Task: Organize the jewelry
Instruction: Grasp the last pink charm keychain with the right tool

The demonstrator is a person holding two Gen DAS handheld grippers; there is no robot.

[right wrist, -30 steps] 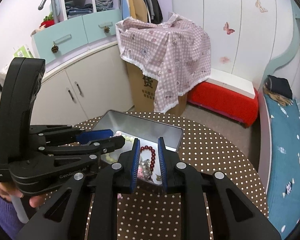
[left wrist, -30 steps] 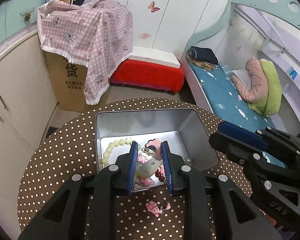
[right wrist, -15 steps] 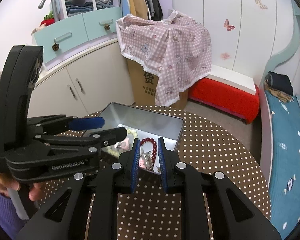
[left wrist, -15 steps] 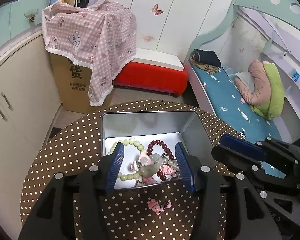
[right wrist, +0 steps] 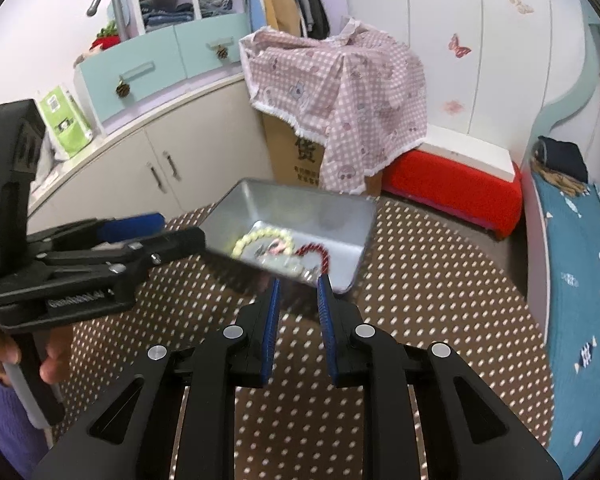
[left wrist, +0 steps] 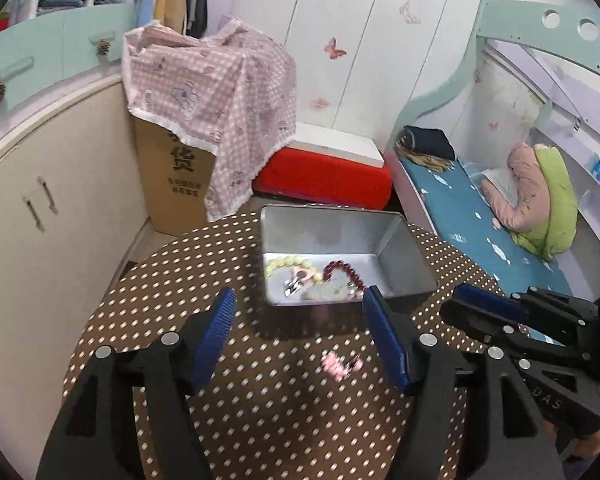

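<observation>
A metal tin (left wrist: 396, 254) sits at the centre of the left wrist frame on a round polka-dot table (left wrist: 148, 300). It holds a pale green bead bracelet (left wrist: 286, 261), a dark red bead bracelet (left wrist: 342, 270) and small charms. Just below the tin, on the cloth, lies a pink charm (left wrist: 336, 365). The left gripper (left wrist: 300, 312) is spread wide and empty. The right gripper (right wrist: 298, 284) is slightly parted, grasping nothing, its tips at the tin's near edge.
</observation>
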